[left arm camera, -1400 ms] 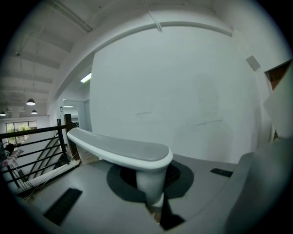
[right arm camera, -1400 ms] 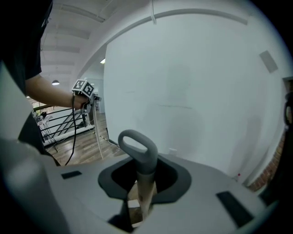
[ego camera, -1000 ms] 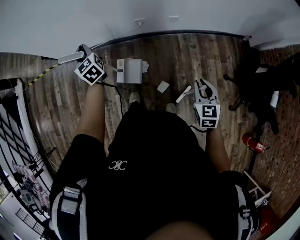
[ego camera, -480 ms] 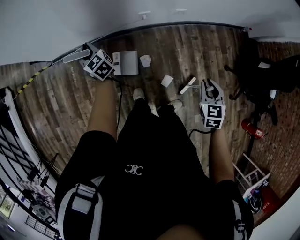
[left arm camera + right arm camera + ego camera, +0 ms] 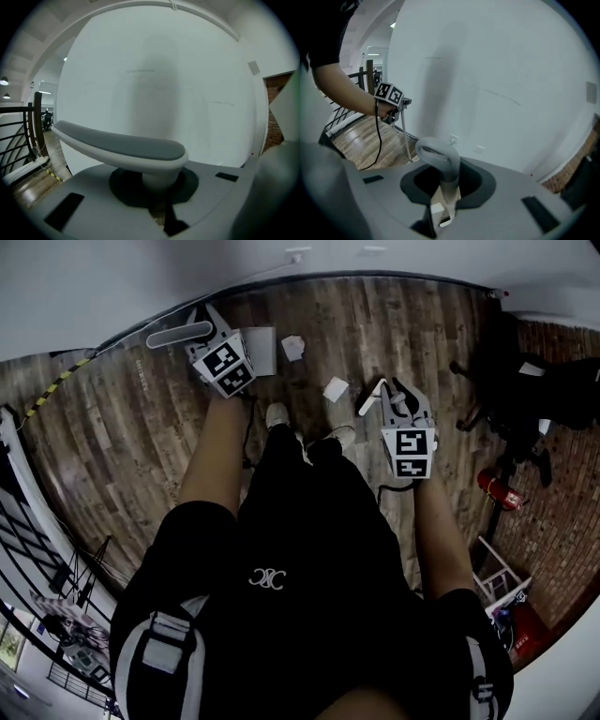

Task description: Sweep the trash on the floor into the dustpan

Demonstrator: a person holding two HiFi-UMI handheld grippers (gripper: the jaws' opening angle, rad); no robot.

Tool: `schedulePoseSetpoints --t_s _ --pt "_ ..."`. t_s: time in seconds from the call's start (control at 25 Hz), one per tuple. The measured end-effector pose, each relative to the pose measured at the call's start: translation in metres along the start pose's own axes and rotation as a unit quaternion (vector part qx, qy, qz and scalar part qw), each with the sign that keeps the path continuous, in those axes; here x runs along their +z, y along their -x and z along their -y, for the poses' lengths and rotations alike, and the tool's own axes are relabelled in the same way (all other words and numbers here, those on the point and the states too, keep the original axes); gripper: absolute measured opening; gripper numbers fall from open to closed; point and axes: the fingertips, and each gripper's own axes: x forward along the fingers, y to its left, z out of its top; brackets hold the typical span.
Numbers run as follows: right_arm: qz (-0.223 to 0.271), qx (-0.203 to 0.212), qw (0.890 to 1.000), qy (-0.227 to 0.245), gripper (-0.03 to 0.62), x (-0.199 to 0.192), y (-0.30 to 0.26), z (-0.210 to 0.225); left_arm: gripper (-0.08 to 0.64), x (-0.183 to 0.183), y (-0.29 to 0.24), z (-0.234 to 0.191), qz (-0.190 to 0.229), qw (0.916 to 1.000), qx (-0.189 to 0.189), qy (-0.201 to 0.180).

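On wood-plank floor [image 5: 141,427] just ahead of the shoes [image 5: 276,415]: two white paper scraps of trash, one [image 5: 293,347] touching or nearly touching the dustpan's right edge, the other [image 5: 336,388] lying apart, between that first scrap and the broom. White dustpan [image 5: 263,348] resting flat on the planks near the baseboard, partly covered by the marker cube of the left gripper [image 5: 211,338]. Long dustpan pole rising to a grey-topped white handle [image 5: 122,150]; left jaws clamped tight around the stem just under that handle. Right gripper [image 5: 392,399] well apart from the left one, jaws closed on the stem of a small white broom [image 5: 369,399], its grey loop handle [image 5: 439,159] standing up between them. Broom head low beside the nearer scrap; contact with the floor not discernible. White wall [image 5: 112,277] close behind everything; red fire extinguisher [image 5: 494,490] far right.
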Motion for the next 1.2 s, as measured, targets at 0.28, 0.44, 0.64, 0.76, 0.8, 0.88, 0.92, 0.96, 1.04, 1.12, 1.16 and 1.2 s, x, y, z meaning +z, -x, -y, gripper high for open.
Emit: schedulePoseSetpoints --t_s 0.28,0.44,0.64,0.76,0.8,0.88,0.92,0.96,1.04,1.12,1.16,1.2 --pt "0.033 0.028 0.999 0.008 0.081 0.063 -0.038 -0.029 0.02 -0.003 0.01 0.006 -0.011 0.9993 -0.037 -0.002" --pt "0.059 0.045 0.997 0.013 0.081 0.102 -0.054 -0.042 0.02 -0.008 0.014 0.01 -0.017 0.9985 -0.052 -0.004" --pt "0.105 0.101 0.988 0.043 0.081 0.157 -0.064 -0.084 0.02 -0.008 0.019 0.003 -0.014 0.9982 -0.058 -0.001" --pt "0.132 0.141 0.979 0.06 0.081 0.183 -0.064 -0.105 0.02 -0.007 0.018 0.006 -0.019 0.9976 -0.066 -0.002" --pt "0.139 0.151 0.977 0.064 0.081 0.191 -0.064 -0.111 0.02 -0.008 0.017 0.008 -0.022 0.9973 -0.071 -0.002" --pt "0.15 0.173 0.971 0.074 0.081 0.206 -0.062 -0.124 0.02 -0.009 0.017 0.008 -0.026 0.9965 -0.079 -0.003" --pt "0.155 0.185 0.967 0.082 0.081 0.212 -0.061 -0.132 0.02 -0.009 0.016 0.008 -0.027 0.9962 -0.083 -0.004" --pt "0.159 0.197 0.963 0.089 0.081 0.218 -0.06 -0.14 0.02 -0.01 0.016 0.007 -0.028 0.9959 -0.086 -0.005" --pt "0.165 0.218 0.957 0.098 0.081 0.227 -0.057 -0.154 0.02 -0.01 0.014 0.006 -0.03 0.9956 -0.089 -0.006" --pt "0.168 0.232 0.953 0.096 0.081 0.236 -0.054 -0.163 0.021 -0.009 0.014 0.003 -0.031 0.9958 -0.086 -0.003" --pt "0.172 0.236 0.952 0.095 0.081 0.242 -0.051 -0.166 0.023 -0.009 0.014 0.001 -0.032 0.9961 -0.083 0.001" --pt "0.178 0.239 0.95 0.094 0.081 0.248 -0.048 -0.168 0.023 -0.009 0.014 -0.001 -0.031 0.9964 -0.079 0.003"
